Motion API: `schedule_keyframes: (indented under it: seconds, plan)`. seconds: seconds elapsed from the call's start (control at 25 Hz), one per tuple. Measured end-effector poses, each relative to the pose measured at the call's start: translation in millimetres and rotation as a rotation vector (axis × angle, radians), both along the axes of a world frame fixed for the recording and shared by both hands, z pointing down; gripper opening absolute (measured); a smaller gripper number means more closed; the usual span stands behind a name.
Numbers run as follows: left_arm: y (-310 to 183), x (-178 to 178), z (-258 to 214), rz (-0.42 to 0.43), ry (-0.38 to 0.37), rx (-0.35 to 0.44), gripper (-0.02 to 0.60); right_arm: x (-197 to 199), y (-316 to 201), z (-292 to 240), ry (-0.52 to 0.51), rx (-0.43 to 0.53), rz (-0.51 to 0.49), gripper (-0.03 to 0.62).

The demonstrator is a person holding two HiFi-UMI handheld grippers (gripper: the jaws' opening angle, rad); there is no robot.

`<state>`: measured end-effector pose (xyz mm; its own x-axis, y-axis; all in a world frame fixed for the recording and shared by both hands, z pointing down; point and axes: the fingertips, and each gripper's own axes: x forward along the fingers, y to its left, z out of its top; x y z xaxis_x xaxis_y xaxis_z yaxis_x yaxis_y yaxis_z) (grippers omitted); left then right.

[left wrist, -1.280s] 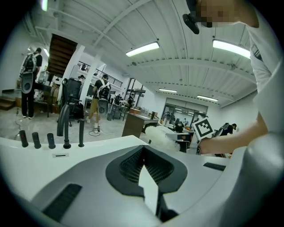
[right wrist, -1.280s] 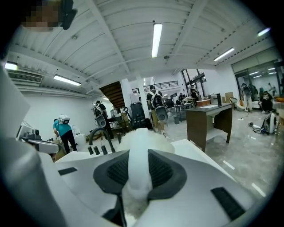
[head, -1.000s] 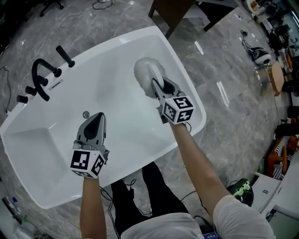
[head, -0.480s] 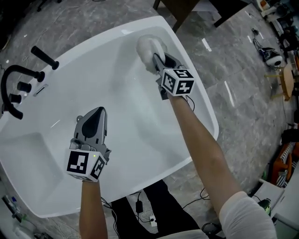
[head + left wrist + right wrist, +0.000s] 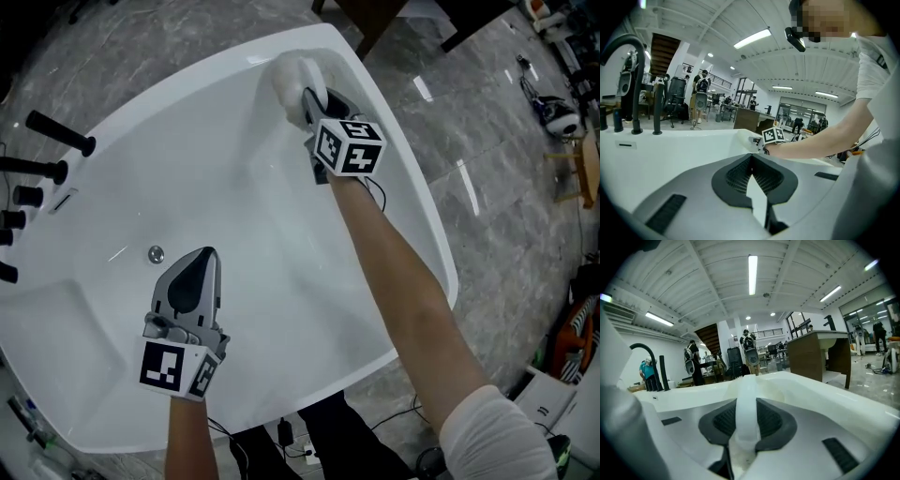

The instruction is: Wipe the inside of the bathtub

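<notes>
While R gripper pinched white scrubber on bathtub wall, top center, L gripper hung lower left, jaws pressed together.

Head view: overhead, facing steeply down into the tub. Each gripper view: close behind its tool's jaws, facing along them. Left gripper view also shows the right tool ahead.

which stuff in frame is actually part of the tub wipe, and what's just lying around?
In the job:
- bathtub
- white scrubber
- right gripper, shut on the scrubber's handle
- left gripper, shut, empty, over the tub

Just lying about:
- black tap fittings
- drain
- dark desk
- floor cables
</notes>
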<state>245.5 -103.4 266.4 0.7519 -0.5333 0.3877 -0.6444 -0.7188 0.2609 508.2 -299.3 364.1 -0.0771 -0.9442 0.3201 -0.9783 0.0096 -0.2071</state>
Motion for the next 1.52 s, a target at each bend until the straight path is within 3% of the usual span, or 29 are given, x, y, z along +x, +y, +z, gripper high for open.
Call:
schedule_keyframes:
  seconds: [0.28,0.8,1.28,1.52]
  plan:
    - [-5.7,-1.1,18.3,-0.006,-0.006,-0.015,0.011,3.6,-8.4,33.2,0.016,-0.053,-0.027,0.098]
    - [-5.7,-15.9,35.0,-0.024,-0.019,-0.020,0.011,-7.7,-34.1,77.3,0.128,-0.257,-0.121,0.097]
    - [-5.1,-21.1,38.2,-0.044,-0.008,-0.004,0.011,-11.6,-34.2,68.7,0.106,-0.218,-0.132,0.095]
    - [2.2,-48.0,45.0,-0.059,0.002,-0.005,0.011,-30.8,-36.4,63.9,0.099,-0.200,-0.113,0.094]
